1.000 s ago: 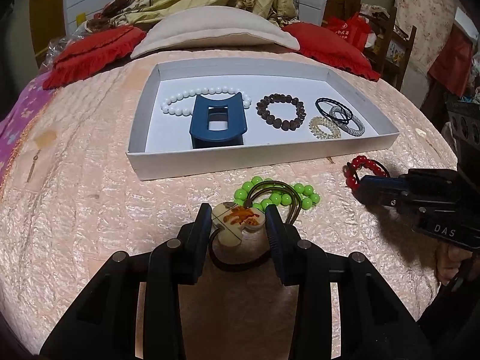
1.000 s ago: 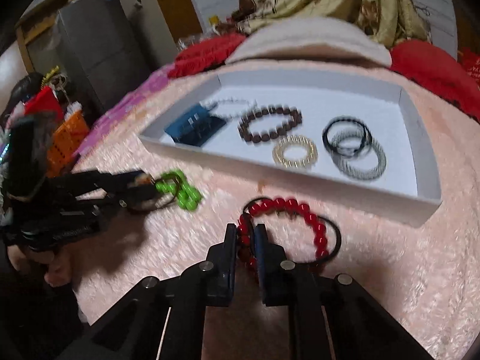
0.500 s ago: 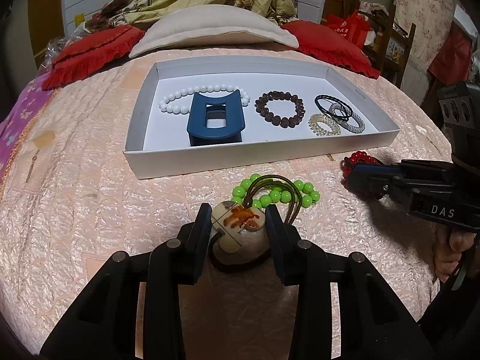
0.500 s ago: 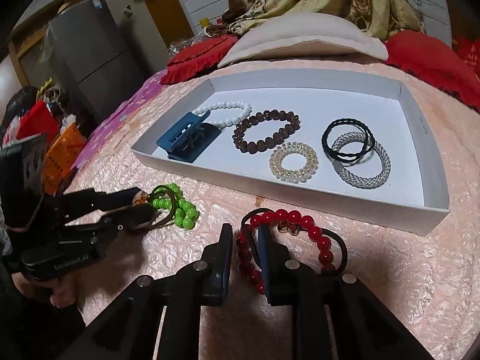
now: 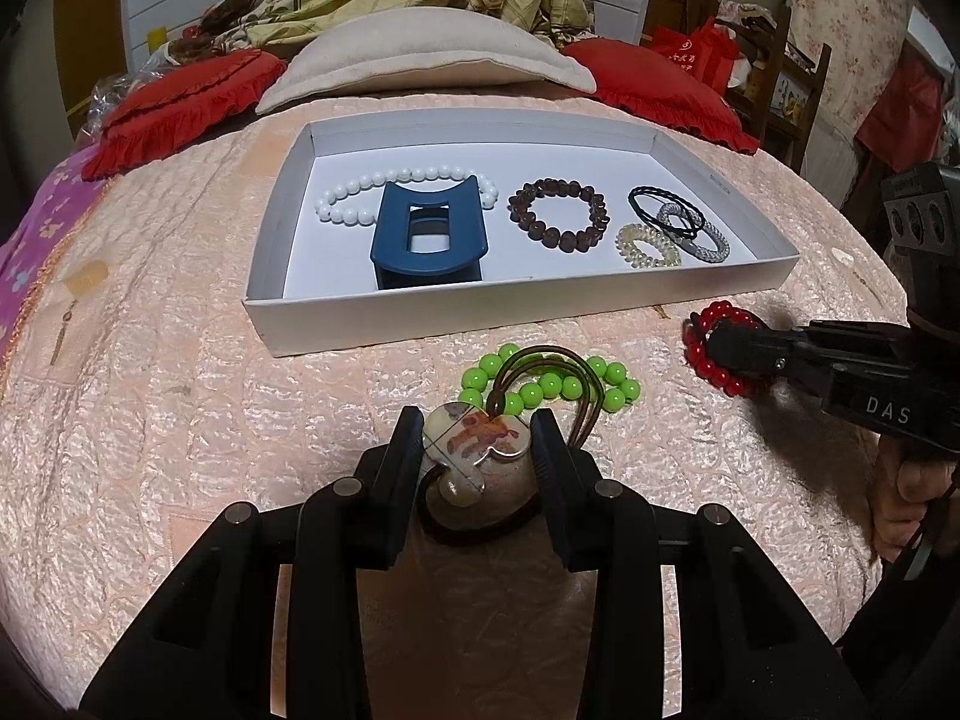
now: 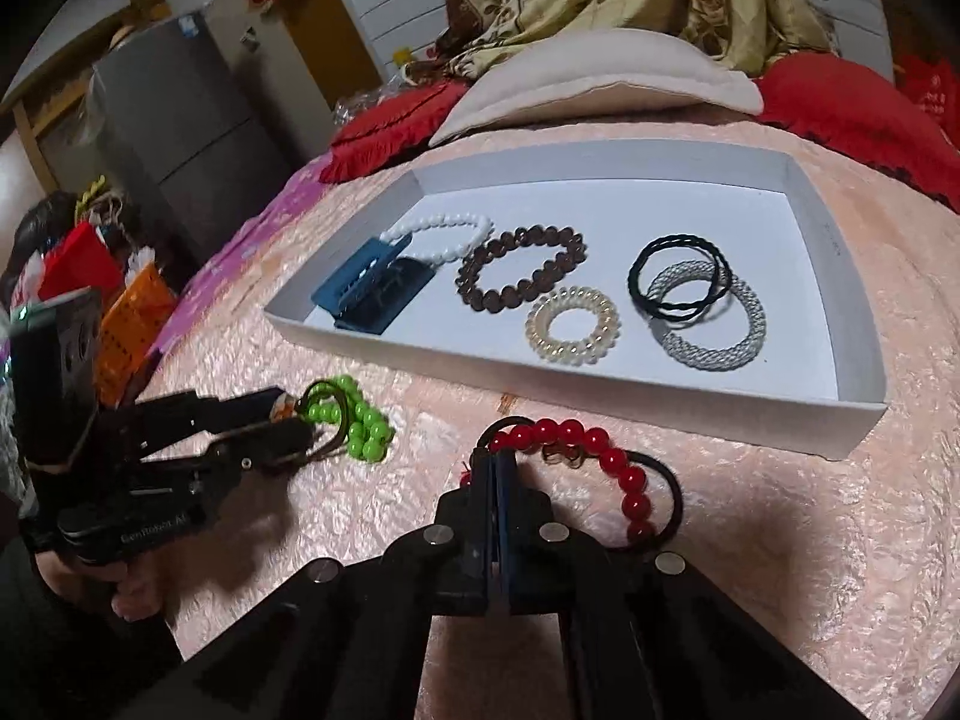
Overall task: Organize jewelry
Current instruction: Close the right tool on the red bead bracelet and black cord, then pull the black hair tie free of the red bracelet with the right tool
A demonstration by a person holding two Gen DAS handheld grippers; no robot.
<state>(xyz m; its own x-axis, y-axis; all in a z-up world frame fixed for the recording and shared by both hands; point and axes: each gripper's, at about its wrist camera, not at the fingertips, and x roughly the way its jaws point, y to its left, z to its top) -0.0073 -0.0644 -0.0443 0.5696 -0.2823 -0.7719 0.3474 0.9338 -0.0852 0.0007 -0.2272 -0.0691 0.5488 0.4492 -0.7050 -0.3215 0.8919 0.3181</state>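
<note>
With the right gripper (image 6: pixel 493 468) just closed on the red bead bracelet (image 6: pixel 591 450), lift straight before crossing the tray (image 6: pixel 852 420) wall ahead; the left gripper (image 5: pixel 477 444) pinches the charm hair tie (image 5: pixel 474 441)

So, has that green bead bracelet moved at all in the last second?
No. In the left wrist view the green bead bracelet lies just as close in front of the white tray's near wall as before.

The right tool (image 6: pixel 493 468) is hiding part of the red bead bracelet (image 6: pixel 600 456); the blue hair claw (image 5: pixel 429 234) is covering part of the white bead bracelet (image 5: pixel 360 192).
</note>
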